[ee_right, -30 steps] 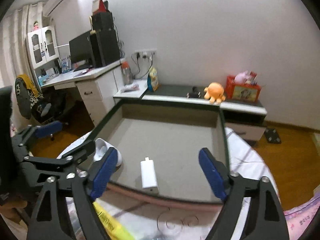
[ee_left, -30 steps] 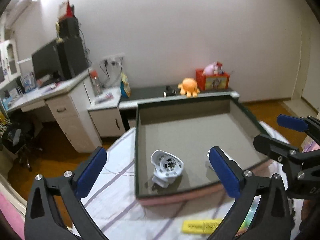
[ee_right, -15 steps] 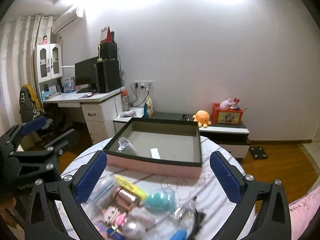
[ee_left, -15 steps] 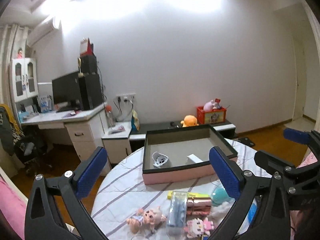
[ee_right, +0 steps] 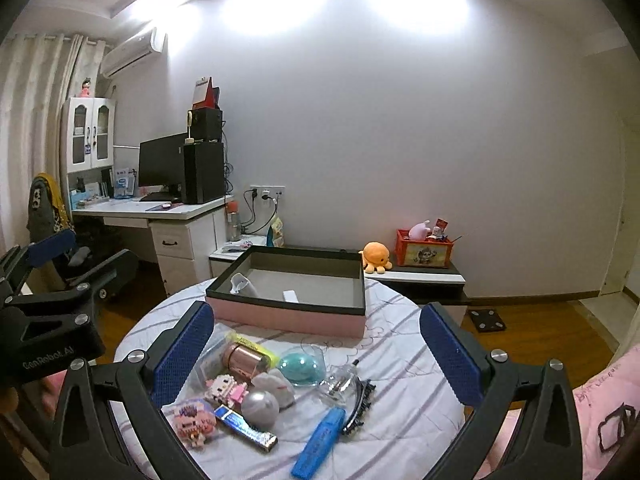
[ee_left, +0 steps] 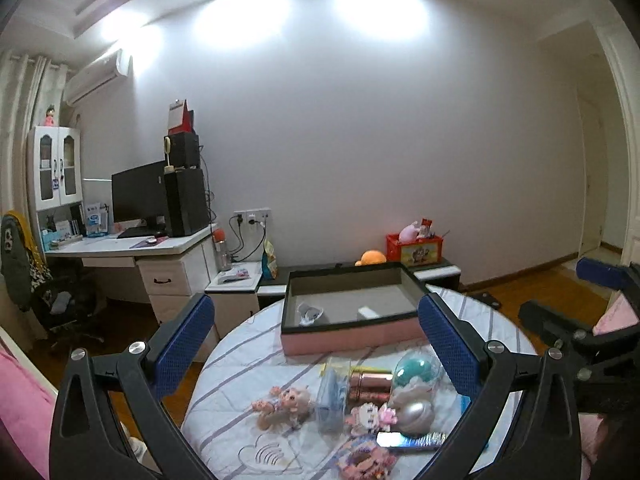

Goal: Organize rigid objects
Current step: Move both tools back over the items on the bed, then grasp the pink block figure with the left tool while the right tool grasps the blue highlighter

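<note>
Both tongs, left (ee_left: 316, 344) and right (ee_right: 316, 350), gape empty over the round worktop (ee_right: 404, 364). Two white items lie in the box (ee_right: 288, 316) at centre frame; the pile of trinkets (ee_right: 260, 388) in the lower middle awaits sorting, so most work seemingly remains.
</note>
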Tool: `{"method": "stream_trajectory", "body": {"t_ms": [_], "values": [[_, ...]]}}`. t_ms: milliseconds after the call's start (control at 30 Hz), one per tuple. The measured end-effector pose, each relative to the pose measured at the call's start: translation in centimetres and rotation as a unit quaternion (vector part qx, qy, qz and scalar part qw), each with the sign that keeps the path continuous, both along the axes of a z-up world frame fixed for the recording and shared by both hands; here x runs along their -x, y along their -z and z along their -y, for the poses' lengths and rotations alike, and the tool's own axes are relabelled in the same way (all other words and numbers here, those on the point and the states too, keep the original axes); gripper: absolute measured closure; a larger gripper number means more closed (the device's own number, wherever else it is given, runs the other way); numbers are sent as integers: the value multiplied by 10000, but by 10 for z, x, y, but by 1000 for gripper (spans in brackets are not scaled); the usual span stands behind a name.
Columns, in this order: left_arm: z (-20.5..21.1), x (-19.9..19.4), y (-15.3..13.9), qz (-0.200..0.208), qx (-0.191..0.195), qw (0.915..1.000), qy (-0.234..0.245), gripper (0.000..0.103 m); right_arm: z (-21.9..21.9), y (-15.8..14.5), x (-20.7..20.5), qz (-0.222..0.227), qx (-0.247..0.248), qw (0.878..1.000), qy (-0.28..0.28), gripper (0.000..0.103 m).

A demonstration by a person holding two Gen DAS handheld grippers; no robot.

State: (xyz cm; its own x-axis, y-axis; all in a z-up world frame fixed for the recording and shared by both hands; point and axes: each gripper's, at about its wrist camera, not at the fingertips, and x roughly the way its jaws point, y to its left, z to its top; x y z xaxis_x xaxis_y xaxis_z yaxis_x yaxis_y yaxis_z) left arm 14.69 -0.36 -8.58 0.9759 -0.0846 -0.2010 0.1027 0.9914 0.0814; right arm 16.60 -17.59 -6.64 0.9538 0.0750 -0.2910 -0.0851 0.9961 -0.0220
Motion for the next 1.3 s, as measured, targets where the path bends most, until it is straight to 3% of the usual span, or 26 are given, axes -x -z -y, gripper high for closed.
{"method": "stream_trajectory", "body": {"t_ms": [133, 300, 633, 700, 833, 867, 967, 1067, 1300], "values": [[-4, -1, 16, -213, -40, 9998, -43, 0, 6, 8, 8, -46, -14, 9999, 93, 0], [-10, -11, 57, -821, 13, 9966, 21, 0, 15, 36, 6, -392, -59, 9988, 274, 0], [22, -47, 153, -2220, -236, 9743, 289, 0, 35, 109, -21, -1416, -231, 9884, 507, 0], [25, -52, 163, -2314, -287, 9721, 247, 0, 39, 119, -25, -1594, -300, 9854, 521, 0], [16, -57, 170, -2435, -66, 9694, 313, 1, 46, 133, -29, -1757, -355, 9821, 586, 0], [13, -57, 170, -2446, -11, 9690, 342, 6, 45, 134, -30, -1780, -366, 9815, 596, 0], [4, -60, 172, -2512, 92, 9671, 380, 38, 49, 140, -36, -1873, -435, 9792, 655, 0], [-2, -64, 173, -2572, 113, 9647, 564, 38, 50, 144, -46, -1973, -461, 9766, 716, 0], [-14, -63, 163, -2442, 113, 9686, 459, 38, 45, 148, -66, -2178, -488, 9725, 659, 0]]}}
